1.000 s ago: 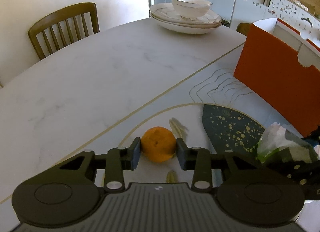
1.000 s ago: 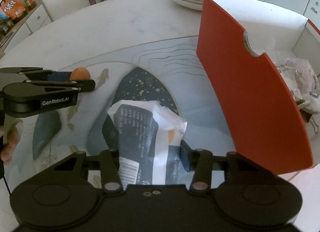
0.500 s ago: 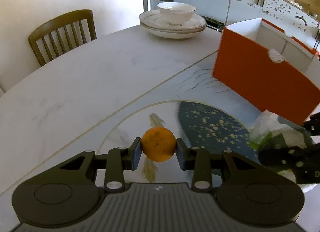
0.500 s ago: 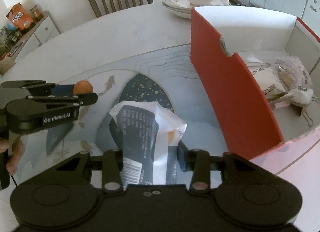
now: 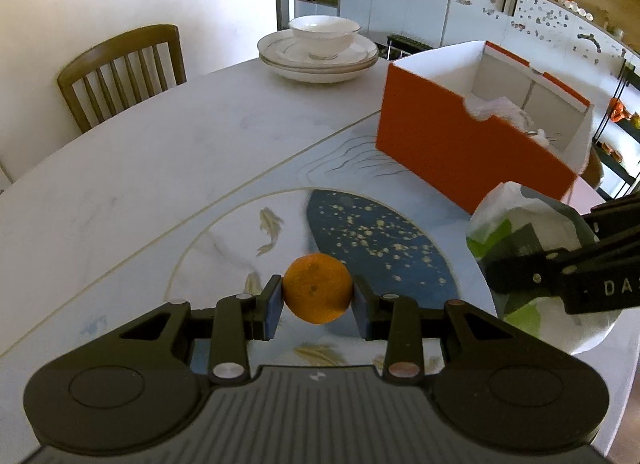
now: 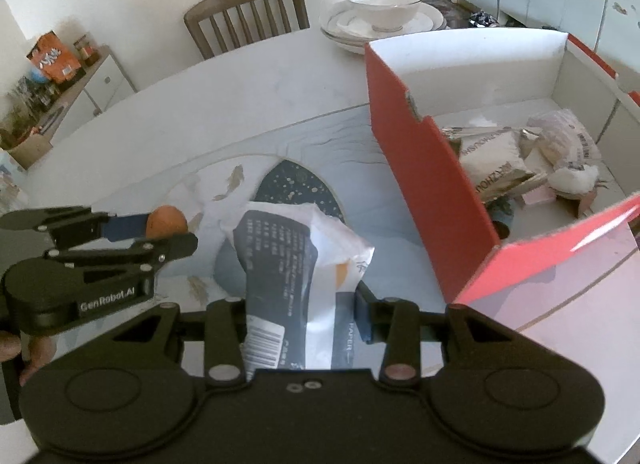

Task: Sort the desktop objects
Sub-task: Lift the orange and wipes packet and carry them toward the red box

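The orange (image 5: 317,288) sits clamped between the two pads of the left gripper (image 5: 316,302), carried clear above the patterned table (image 5: 160,168), with nothing under it but the fish-and-blue-oval print. From that gripper the red box (image 5: 460,152) lies ahead and to the right, well apart, its open top facing up and its long red wall turned toward the orange; that offset is what the coming move turns on, as I judge it: forward and rightward, then over the near wall before letting go

The paper packet (image 6: 296,264), white with a dark printed panel and a barcode, is pinched low down in the right gripper (image 6: 300,316), its long axis running straight out ahead along the fingers. From this gripper the red box (image 6: 424,168) stands just to the right and ahead, its near corner close, so the right hand is the nearer of the two to the box. Inside it already lie a few bagged items (image 6: 520,160)

Beyond both, a stack of plates with a bowl (image 5: 320,44) and a wooden chair (image 5: 120,72) stand at the far edge, out of the way
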